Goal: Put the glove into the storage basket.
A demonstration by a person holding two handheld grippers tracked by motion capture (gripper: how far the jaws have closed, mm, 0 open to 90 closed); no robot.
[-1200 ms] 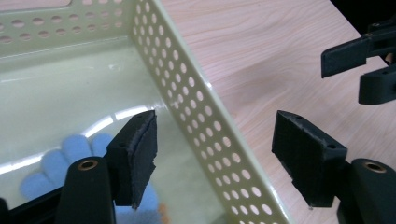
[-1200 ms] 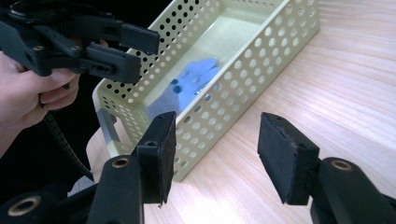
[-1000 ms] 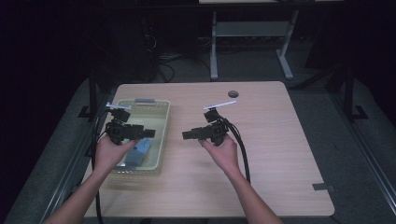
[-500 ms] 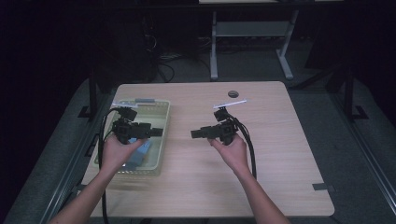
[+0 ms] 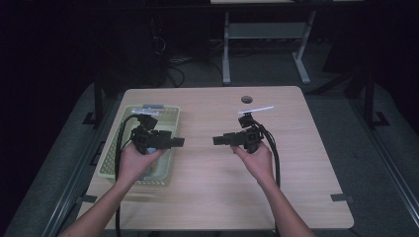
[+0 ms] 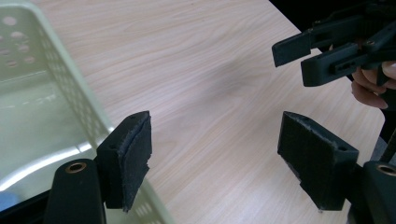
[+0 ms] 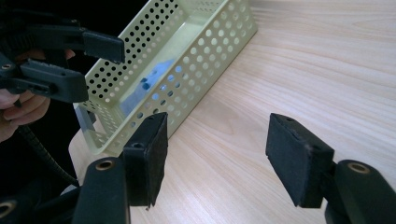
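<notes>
Left gripper (image 5: 170,142) now lifted off the pale green basket (image 5: 165,114), out over its inner rim, jaws spread wide and holding nothing. Right gripper (image 5: 222,140) facing it across bare table (image 5: 306,163), likewise spread and empty (something blue left lying in the basket (image 7: 154,74)). Reads as a drop-off just finished, hands regrouping.

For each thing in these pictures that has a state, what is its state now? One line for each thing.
Left gripper: jaws open, empty, held over the basket's right edge.
Right gripper: jaws open, empty, held above the bare table.
Basket: upright on the table's left side, no lid, a blue thing inside.
Table: wooden top, bare in the middle between the two grippers.
</notes>
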